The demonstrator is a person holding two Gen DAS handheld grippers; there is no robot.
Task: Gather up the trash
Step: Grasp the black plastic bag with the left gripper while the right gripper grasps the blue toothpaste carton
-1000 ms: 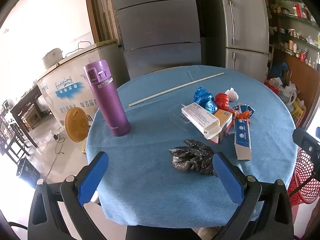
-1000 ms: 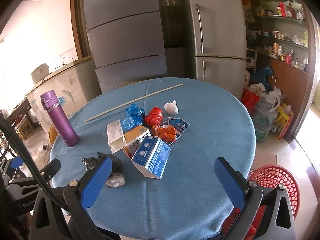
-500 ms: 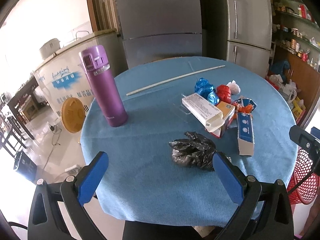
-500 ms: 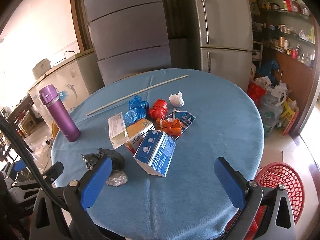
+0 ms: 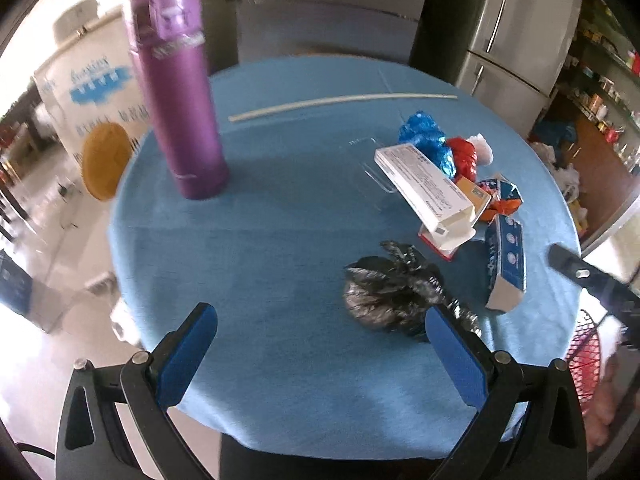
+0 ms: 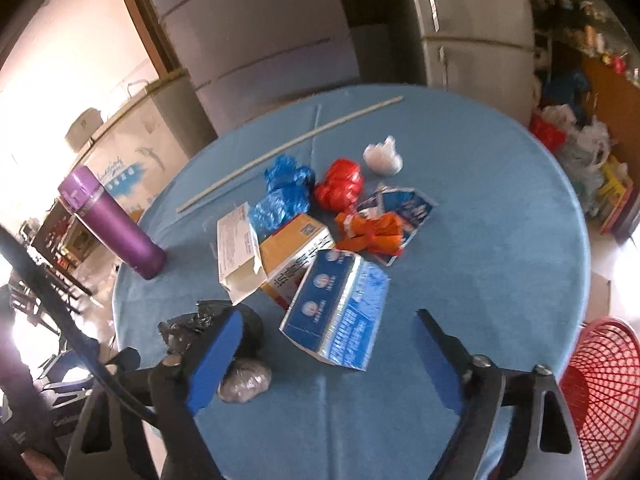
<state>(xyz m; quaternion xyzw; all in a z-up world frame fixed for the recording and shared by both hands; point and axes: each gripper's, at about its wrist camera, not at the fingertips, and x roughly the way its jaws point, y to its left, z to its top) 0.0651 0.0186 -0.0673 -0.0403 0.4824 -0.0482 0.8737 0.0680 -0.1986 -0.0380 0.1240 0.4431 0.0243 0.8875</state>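
A home kitchen: tall steel refrigerators (image 5: 508, 36) stand beyond the tongs, stocked pantry shelves (image 5: 600, 92) to their right, a chest freezer (image 6: 132, 148) left.

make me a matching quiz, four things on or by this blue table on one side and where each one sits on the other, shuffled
Things:
1. purple flask
2. crumpled black plastic bag
3. thin white stick
4. red mesh basket

Places:
A. on the floor beside the round blue table
B. lying across the table's far side
C. upright near the table's left edge
D. near edge, just ahead of the open left gripper

Pairs: 1-C, 2-D, 3-B, 4-A
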